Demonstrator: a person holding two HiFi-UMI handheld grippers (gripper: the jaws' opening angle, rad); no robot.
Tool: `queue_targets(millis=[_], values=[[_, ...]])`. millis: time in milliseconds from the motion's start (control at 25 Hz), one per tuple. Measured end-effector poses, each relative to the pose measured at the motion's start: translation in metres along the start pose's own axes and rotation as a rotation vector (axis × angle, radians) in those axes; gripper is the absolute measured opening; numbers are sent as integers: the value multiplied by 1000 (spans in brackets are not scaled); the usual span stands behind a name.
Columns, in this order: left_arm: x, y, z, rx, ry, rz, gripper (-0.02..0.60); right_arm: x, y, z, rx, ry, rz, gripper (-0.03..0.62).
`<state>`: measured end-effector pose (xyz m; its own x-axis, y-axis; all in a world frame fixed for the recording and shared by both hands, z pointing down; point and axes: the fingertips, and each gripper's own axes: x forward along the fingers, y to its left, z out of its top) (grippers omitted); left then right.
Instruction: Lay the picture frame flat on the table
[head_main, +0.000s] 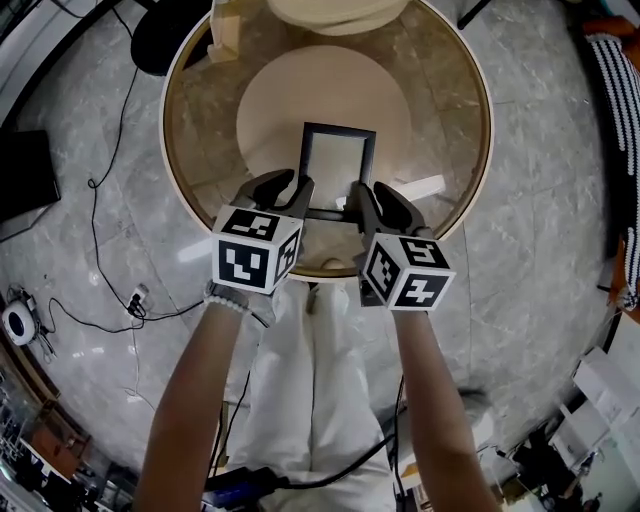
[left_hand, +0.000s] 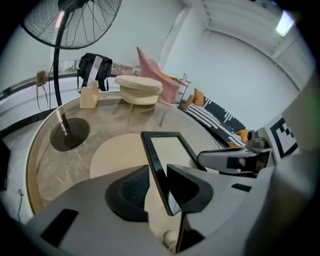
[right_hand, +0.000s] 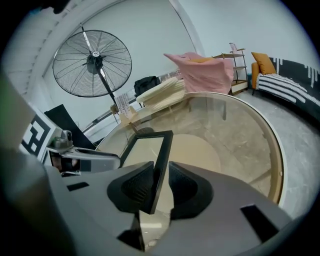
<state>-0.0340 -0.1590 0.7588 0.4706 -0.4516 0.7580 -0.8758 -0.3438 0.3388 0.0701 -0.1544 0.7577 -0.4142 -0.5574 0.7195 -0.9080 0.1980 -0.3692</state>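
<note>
A black picture frame (head_main: 338, 168) with a pale centre rests face up on the round glass table (head_main: 480, 120), its near end between my two grippers. My left gripper (head_main: 283, 190) straddles the frame's near left corner (left_hand: 155, 165); its jaws are open, with a thin gap between the left pad and the black edge. My right gripper (head_main: 378, 200) is at the near right corner, and its pads (right_hand: 177, 185) sit tight against the frame's right edge (right_hand: 161, 160). Whether the near end touches the glass is hidden by the jaws.
A wooden block (head_main: 225, 35) and a cream stacked object (head_main: 335, 12) stand at the table's far side. A fan's dark base (head_main: 160, 40) sits on the floor beyond the rim. Cables (head_main: 110, 180) trail on the floor at left. The person's legs are against the near rim.
</note>
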Motion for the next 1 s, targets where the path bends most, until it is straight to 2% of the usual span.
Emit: queue_targets(millis=[160, 360, 480, 840, 1000], values=[[-16, 6, 3, -5, -47, 42, 117, -16, -7, 6, -50, -42, -54, 104], [-49, 2, 16, 48, -123, 75, 45, -45, 9, 21, -128, -102, -50, 54], [-75, -15, 28, 103, -148, 58, 30, -65, 28, 30, -153, -114, -22, 48], [-158, -68, 89, 182, -266, -10, 20, -141, 74, 98, -248, -240, -18, 44], [-200, -88, 112, 211, -303, -26, 17, -176, 89, 123, -246, -276, -13, 44]])
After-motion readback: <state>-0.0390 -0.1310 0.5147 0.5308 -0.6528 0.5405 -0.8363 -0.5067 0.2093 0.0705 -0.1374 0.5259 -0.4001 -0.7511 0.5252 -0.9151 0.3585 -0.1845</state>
